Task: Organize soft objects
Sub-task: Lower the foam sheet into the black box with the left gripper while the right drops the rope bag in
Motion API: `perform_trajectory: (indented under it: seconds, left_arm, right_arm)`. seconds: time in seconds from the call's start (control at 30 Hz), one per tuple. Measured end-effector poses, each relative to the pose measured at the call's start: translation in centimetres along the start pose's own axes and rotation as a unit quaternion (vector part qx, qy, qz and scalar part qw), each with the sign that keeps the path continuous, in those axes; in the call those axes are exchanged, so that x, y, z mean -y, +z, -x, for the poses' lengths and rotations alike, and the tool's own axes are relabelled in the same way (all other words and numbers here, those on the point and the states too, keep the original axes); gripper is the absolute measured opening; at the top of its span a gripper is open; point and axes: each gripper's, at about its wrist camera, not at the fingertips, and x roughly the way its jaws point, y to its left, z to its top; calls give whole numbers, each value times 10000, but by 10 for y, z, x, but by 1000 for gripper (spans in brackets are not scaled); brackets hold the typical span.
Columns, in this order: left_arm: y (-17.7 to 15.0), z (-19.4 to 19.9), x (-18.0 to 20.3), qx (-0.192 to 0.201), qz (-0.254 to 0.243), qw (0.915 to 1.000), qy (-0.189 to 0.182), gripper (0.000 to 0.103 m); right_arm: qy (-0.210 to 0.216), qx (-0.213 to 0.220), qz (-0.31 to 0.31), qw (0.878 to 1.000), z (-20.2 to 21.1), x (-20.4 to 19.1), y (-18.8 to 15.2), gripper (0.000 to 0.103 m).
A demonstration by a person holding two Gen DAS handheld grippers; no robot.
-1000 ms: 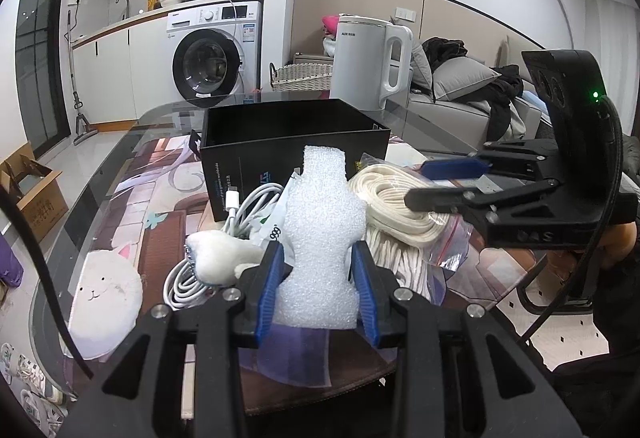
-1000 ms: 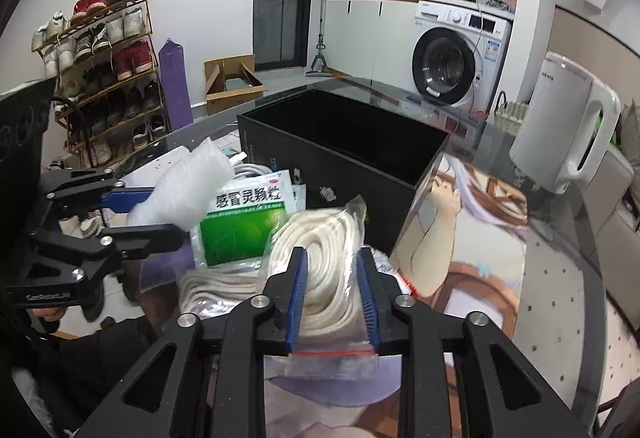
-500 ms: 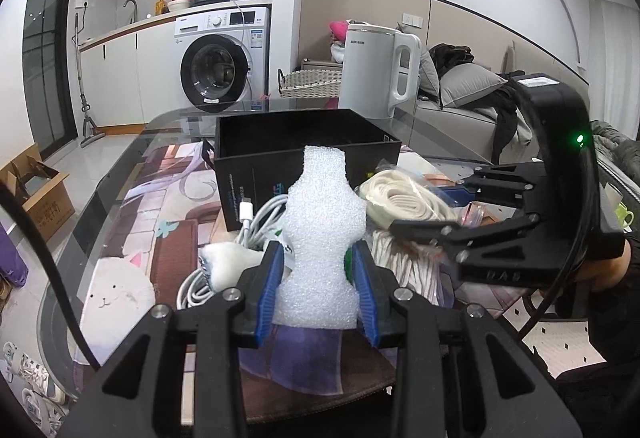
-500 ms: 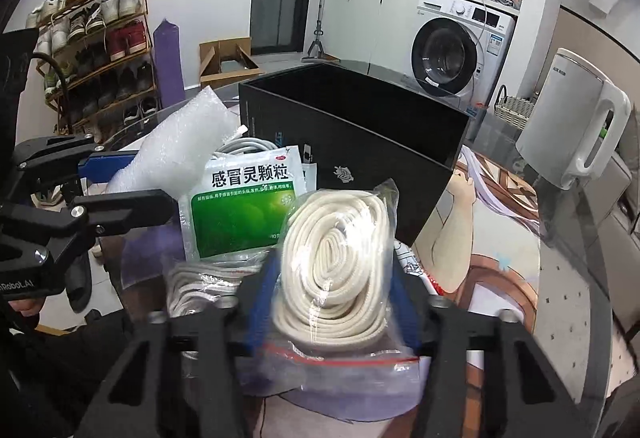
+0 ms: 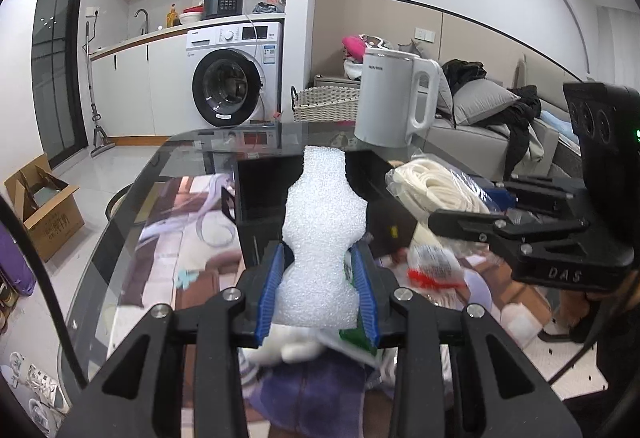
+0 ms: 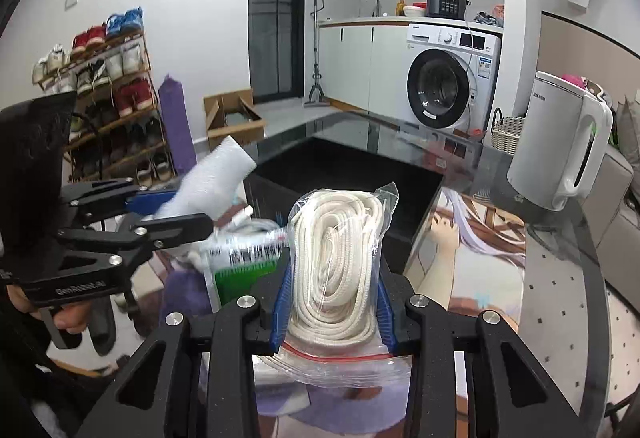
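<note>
Left gripper [image 5: 318, 288] clamps white foam piece [image 5: 320, 258], just before black box [image 5: 280, 190] | right gripper [image 6: 332, 298] clamps bagged rope coil [image 6: 340, 258], before the box.

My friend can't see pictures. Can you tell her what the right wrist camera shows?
The right gripper squeezes a clear bag of white rope, held up over a glass table. Behind it sits an open black box; at left, the left gripper holds white foam.
</note>
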Motion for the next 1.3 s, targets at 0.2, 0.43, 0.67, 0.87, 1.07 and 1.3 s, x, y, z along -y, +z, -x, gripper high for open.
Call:
perform_trajectory:
  seconds: [0.2, 0.43, 0.67, 0.87, 1.07, 1.3]
  left_arm:
    - [23, -18, -8, 35, 52, 10000, -8, 34]
    - [44, -42, -16, 73, 128, 9999, 72, 34]
    - [50, -71, -19, -109, 119, 9998, 139, 34]
    - [47, -90, -16, -349, 2, 9993, 169, 34]
    - [46, -103, -16, -528, -62, 9982, 271, 41]
    - [39, -78, -16, -328, -92, 9992, 189, 97]
  right_arm:
    - [27, 89, -256, 9996, -13, 9, 23, 36]
    - [-66, 160, -518, 9985, -38, 25, 48, 36]
    - [-131, 42, -478, 9988, -70, 30, 62, 36]
    - [-246, -103, -493, 9984, -84, 43, 60, 36]
    - [-247, -206, -366, 9988, -94, 42, 59, 39]
    - [-435, 72, -374, 9983, -65, 51, 50, 71]
